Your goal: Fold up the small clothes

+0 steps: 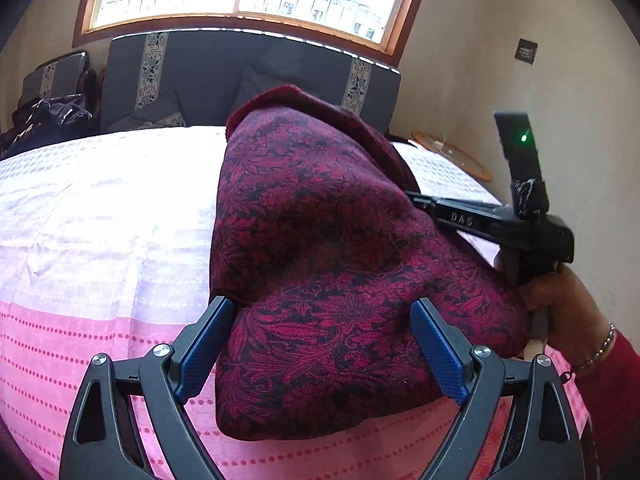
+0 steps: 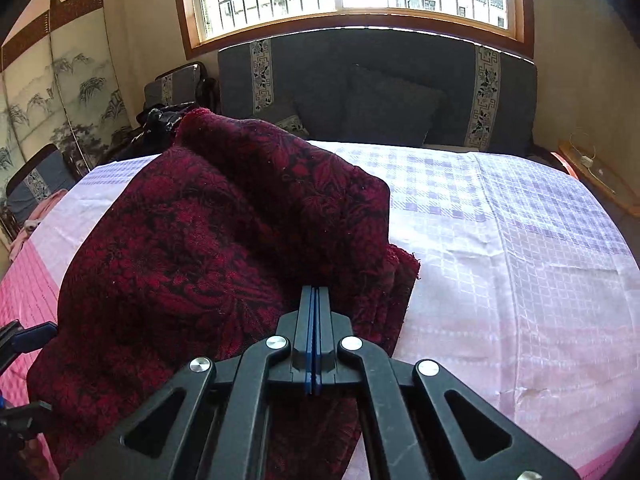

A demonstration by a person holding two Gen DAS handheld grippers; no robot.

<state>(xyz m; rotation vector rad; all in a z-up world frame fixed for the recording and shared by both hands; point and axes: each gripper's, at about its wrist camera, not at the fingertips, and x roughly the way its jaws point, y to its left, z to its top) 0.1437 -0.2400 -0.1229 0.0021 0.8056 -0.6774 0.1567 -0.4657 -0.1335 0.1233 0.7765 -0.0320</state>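
Now carrying a fold across the dark red patterned cloth (image 1: 320,240) on the pink bedspread (image 1: 100,240), right gripper (image 2: 316,300) pinching its near right edge, left gripper (image 1: 320,344) spread wide around the near hump; next likely laying flat.

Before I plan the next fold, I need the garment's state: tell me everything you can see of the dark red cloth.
The dark red cloth looks like a thick woven knit with a black floral pattern and a plain red ribbed edge. It is bunched and partly doubled over on the pink and white bedspread, one part raised. The right gripper is shut beside its layered edge; a pinch isn't confirmed. The left gripper is open, fingers astride its near end.
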